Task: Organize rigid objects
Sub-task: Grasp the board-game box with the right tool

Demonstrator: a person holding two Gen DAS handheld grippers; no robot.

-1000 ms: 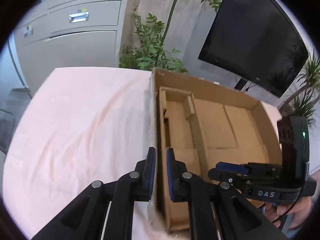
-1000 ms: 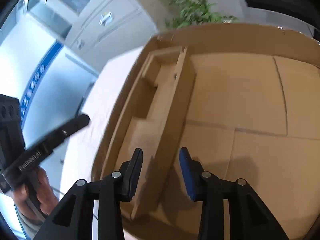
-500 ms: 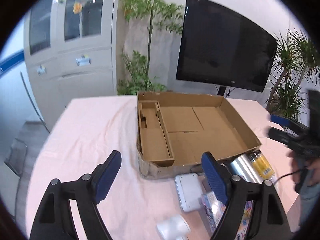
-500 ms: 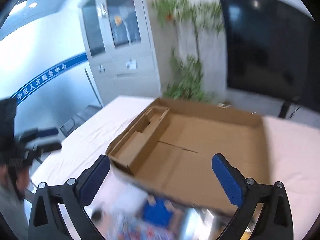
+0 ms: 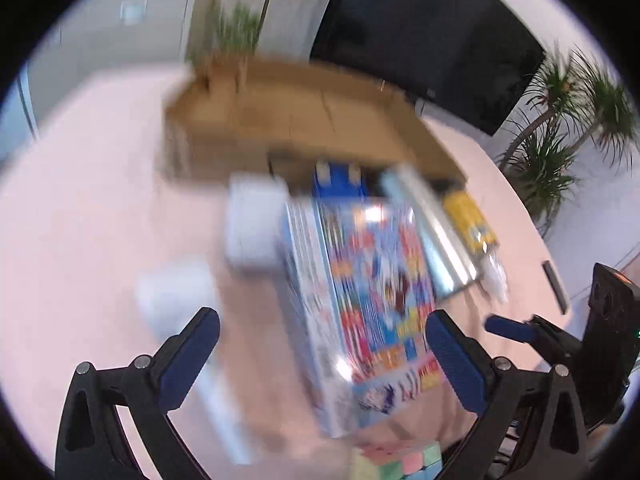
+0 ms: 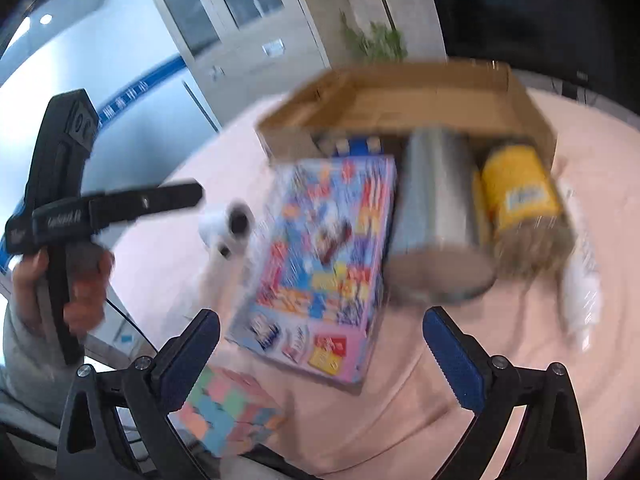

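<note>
Both views are motion-blurred. An open cardboard box (image 5: 304,120) (image 6: 400,96) lies at the far side of the pink table. In front of it lie a colourful flat box (image 5: 372,280) (image 6: 324,256), a silver cylinder (image 5: 432,232) (image 6: 436,208), a yellow jar (image 6: 520,200) (image 5: 468,216), a white round device (image 6: 226,228) and a pastel cube (image 6: 228,416) (image 5: 400,460). My left gripper (image 5: 320,360) is open and empty above the colourful box. My right gripper (image 6: 320,360) is open and empty above the box's near end.
A white flat box (image 5: 252,224) and a white object (image 5: 176,292) lie left of the colourful box. A white plastic wrapper (image 6: 580,280) lies right of the jar. A black screen (image 5: 420,32), plants (image 5: 560,132) and a grey cabinet (image 6: 240,20) stand behind the table.
Both grippers pulled back out of the cardboard box and opened wide. They now tilt down over the objects lying in front of the box.
</note>
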